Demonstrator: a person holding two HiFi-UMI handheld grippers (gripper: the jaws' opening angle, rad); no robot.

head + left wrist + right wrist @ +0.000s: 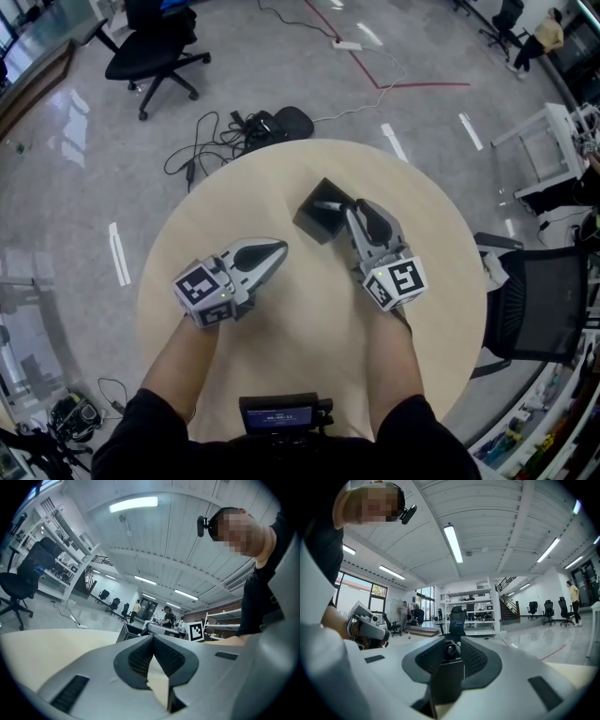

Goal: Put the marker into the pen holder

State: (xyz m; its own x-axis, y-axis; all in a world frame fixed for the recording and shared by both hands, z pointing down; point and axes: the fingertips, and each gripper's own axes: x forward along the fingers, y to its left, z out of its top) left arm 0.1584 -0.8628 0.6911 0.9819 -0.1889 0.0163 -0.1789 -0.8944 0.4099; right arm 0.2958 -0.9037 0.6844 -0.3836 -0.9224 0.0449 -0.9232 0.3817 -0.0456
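Note:
A black square pen holder (317,220) stands on the round beige table (281,356), a little beyond its middle. My right gripper (352,212) reaches it from the right and is shut on the marker (328,204), which lies at the holder's opening. In the right gripper view the marker's dark round end (450,648) sits between the pads, at the tips of the right gripper (450,644), with the black holder (447,681) just under it. My left gripper (279,249) rests left of the holder, apart from it. The left gripper (153,639) is shut on nothing.
A dark device (281,412) sits at the table's near edge. An office chair (534,300) stands close on the right. A black bag and cables (234,131) lie on the floor beyond the table, with another chair (155,47) further off.

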